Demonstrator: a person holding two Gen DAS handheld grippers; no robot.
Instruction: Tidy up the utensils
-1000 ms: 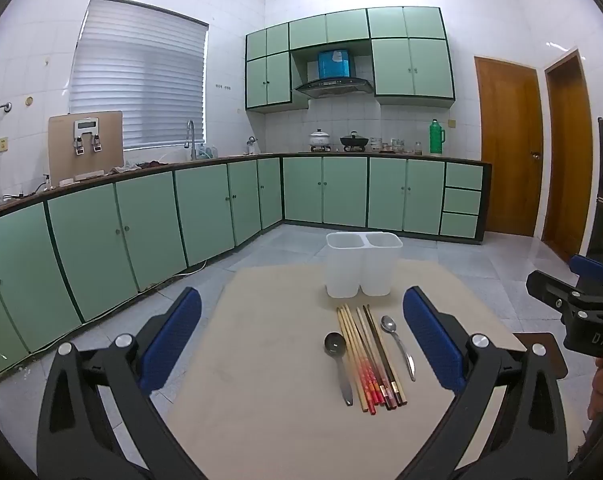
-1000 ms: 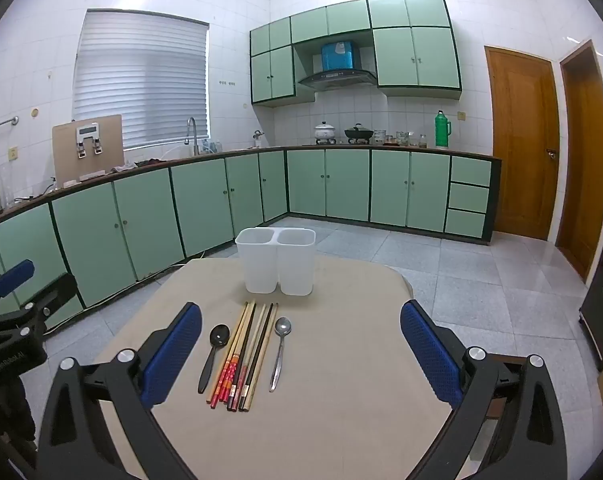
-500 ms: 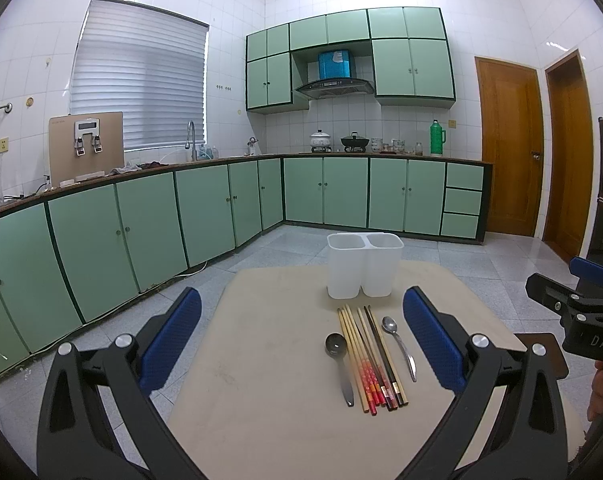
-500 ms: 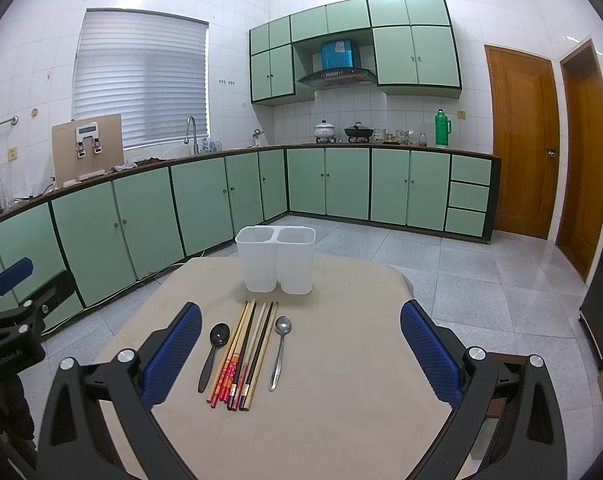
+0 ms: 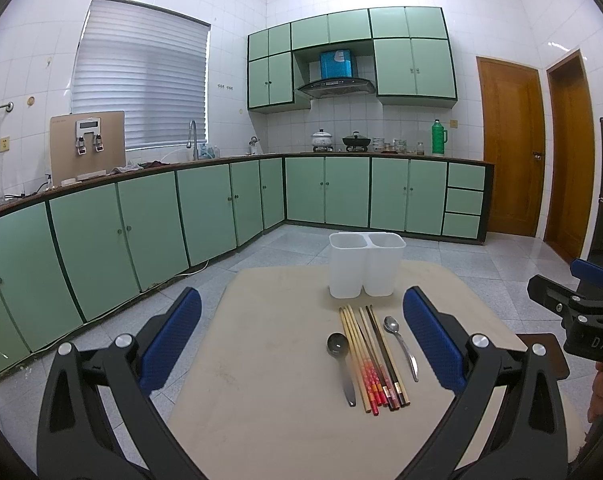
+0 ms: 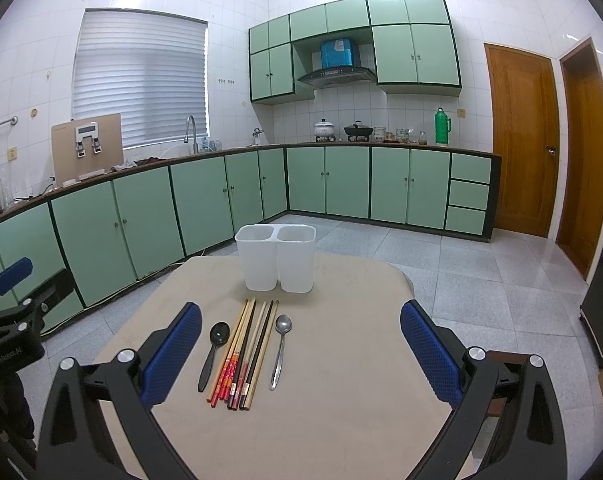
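Observation:
A white two-compartment utensil holder [image 5: 366,264] [image 6: 276,258] stands upright at the far side of the beige table [image 5: 269,380] [image 6: 341,400]. In front of it lie a black spoon [image 5: 339,362] [image 6: 213,350], a bundle of several chopsticks [image 5: 371,358] [image 6: 245,354] and a metal spoon [image 5: 400,346] [image 6: 279,350], side by side. My left gripper [image 5: 301,340] is open and empty, hovering above the table left of the utensils. My right gripper [image 6: 301,340] is open and empty, with the utensils between its fingers and toward the left one.
Green kitchen cabinets [image 5: 181,216] run along the left and back walls, with a tiled floor [image 6: 481,280] around the table. Wooden doors [image 6: 521,140] are at the right. Each gripper shows at the edge of the other's view [image 5: 581,312] [image 6: 9,320].
Both views have shifted very slightly; the utensils and the holder have not moved. Both grippers stay open.

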